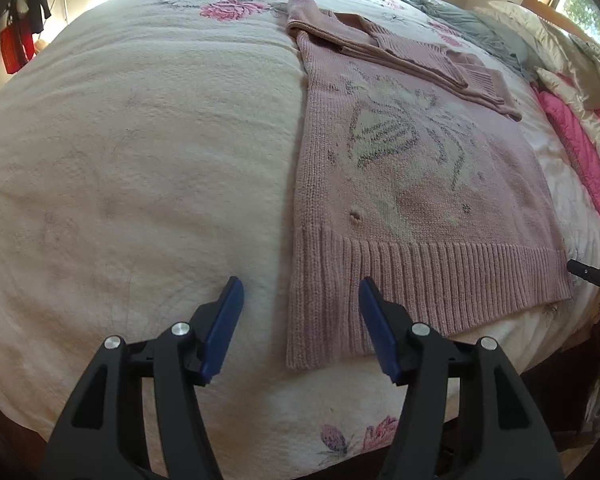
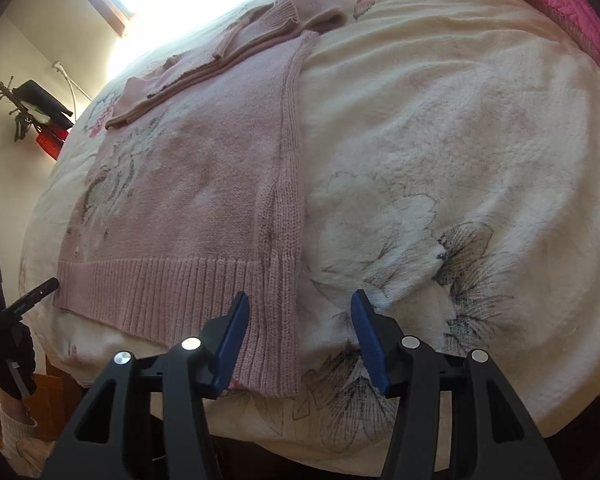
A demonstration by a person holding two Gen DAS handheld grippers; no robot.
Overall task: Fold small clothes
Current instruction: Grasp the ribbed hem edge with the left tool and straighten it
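Pink sweater (image 1: 412, 184) flat on bed (image 1: 140, 140), sleeves folded over; its knit motif blurry. Both hand-held grippers (image 1: 300, 320) (image 2: 300, 332) spread at hem corners, empty.

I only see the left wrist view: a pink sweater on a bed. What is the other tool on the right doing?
Observer: The right gripper is open, with the sweater's right edge between its fingers, near the hem corner.
Operator: Who holds the left gripper?
Observer: A black-gloved hand, low by the bed's edge.
Operator: What lies past the sweater on that side?
Observer: Blanket with a large grey flower print.
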